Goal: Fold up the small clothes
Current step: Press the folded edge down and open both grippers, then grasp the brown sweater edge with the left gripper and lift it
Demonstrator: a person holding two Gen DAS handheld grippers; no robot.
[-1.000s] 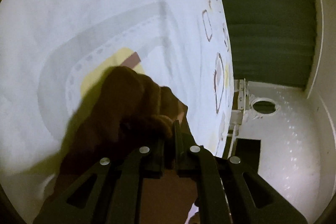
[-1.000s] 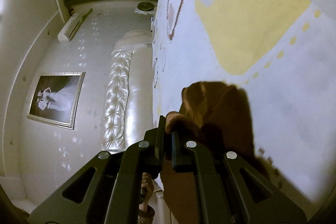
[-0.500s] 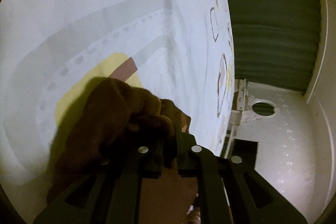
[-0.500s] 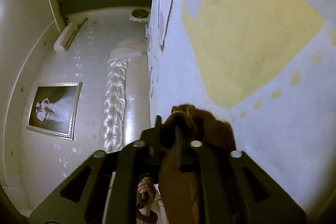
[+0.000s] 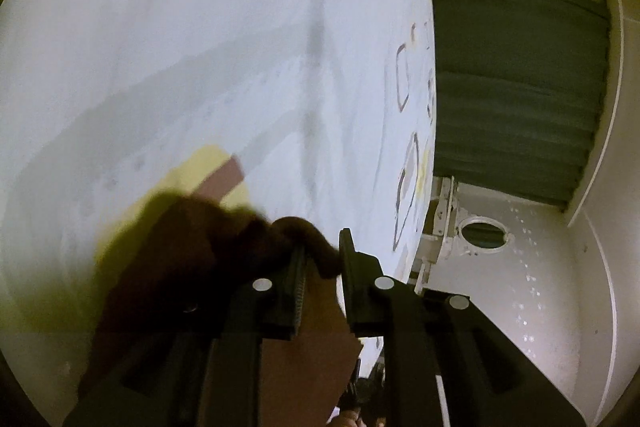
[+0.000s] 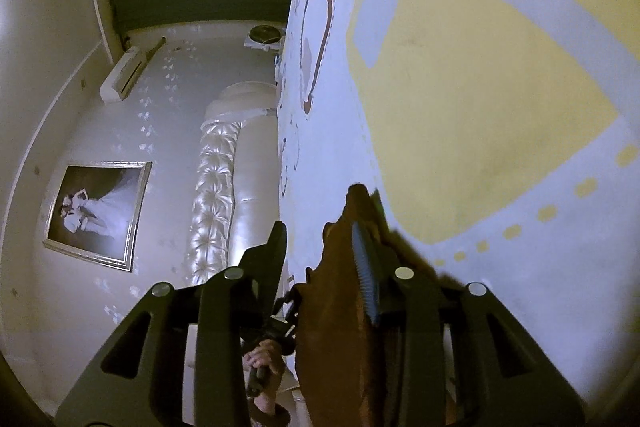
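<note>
- Left wrist view: left tongs (image 5: pixel 322 259) stand apart, a gap showing between the jaws. A bunched lip of the brown cloth (image 5: pixel 208 267) lies in that gap against the left jaw; the right jaw looks clear of it, so no clamp.
- Bulk of the cloth spreads left and down from the tongs onto the sheet (image 5: pixel 200 47), a patterned bed cover. Blurred, so the exact edge is hard to read.
- Curtain (image 5: pixel 516 87) beyond the bed edge, right.
- Right wrist view: right tongs (image 6: pixel 320 247) wide apart. The cloth (image 6: pixel 340 307) drapes along the inner face of the right jaw, its ribbed pad showing; the left jaw is well clear.
- Here the cloth's long axis runs along the fingers, back toward the camera, over the sheet (image 6: pixel 500 107).
- Headboard (image 6: pixel 216 187) and picture (image 6: pixel 98 211) lie left.
- Judgement: both tongs sit at the cloth, neither gripping; it looks like a release onto the bed. Next grasp turns on the cloth lying left of the left tongs, between the two.
</note>
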